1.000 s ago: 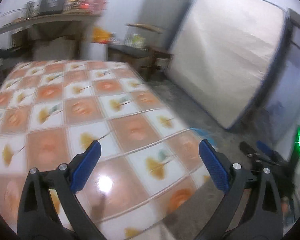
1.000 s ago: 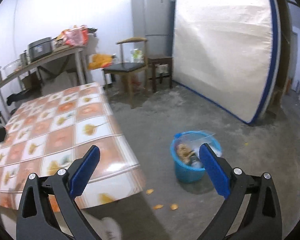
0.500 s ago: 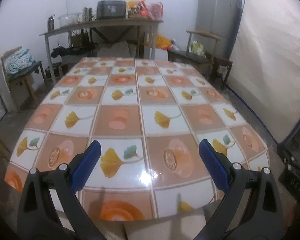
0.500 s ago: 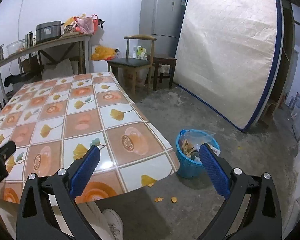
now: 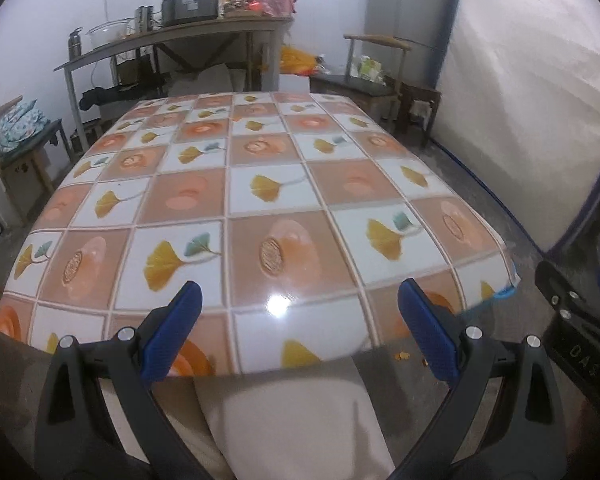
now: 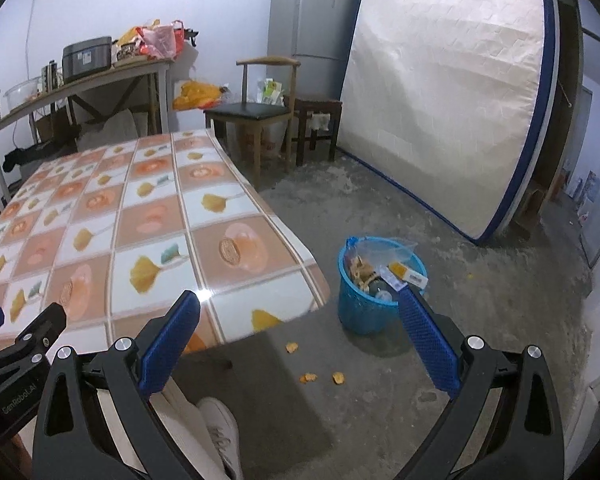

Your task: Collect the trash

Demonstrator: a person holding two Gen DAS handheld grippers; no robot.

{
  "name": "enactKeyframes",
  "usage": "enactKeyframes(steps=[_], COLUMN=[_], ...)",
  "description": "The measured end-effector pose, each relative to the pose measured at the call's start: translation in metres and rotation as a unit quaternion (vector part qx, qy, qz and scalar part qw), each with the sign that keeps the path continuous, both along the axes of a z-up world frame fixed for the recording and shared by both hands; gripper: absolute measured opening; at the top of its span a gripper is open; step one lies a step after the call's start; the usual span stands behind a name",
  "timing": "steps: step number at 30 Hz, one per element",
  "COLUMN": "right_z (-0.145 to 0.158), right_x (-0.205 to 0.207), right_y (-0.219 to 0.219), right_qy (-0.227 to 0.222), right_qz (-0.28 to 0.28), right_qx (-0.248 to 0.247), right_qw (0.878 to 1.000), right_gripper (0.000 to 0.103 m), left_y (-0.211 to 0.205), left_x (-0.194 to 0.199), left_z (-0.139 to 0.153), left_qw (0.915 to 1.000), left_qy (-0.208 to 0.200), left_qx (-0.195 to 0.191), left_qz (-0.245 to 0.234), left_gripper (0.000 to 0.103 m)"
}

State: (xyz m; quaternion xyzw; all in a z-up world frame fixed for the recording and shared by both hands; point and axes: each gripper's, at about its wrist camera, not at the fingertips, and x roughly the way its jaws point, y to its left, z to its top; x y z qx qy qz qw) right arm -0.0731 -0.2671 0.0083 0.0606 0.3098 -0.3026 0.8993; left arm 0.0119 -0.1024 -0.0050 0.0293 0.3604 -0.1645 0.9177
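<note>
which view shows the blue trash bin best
The right wrist view: the blue trash bin stands whole on the floor beside the table, its rim and the trash inside visible. The left wrist view shows only a blue sliver past the table's corner.

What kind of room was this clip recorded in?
Probably a lived-in home room used for dining and storage: a table under a tiled-pattern cloth, a fridge behind a wooden chair, and a mattress leaning upright against the wall.
</note>
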Motion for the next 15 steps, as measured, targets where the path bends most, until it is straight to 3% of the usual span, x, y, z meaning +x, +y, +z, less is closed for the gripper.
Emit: enactKeyframes(steps=[5,15], right_z=[-0.010,-0.018], right_x=[-0.010,-0.026], right_y=[-0.006,-0.025], right_qy=[0.020,0.020], right_qz=[0.001,0.014], right_qx=[-0.002,0.018], right_qw=[1.000,1.000], right_gripper=[0.097,0.097], left_y=[-0.010,-0.010], left_x=[-0.006,-0.011], left_z=[-0.008,-0.011], left_qw=[0.9993,0.9991], left_qy=[0.025,0.027], left_qx=[0.018,0.034], left_qz=[-0.020,-0.002], left_gripper=[0.095,0.095])
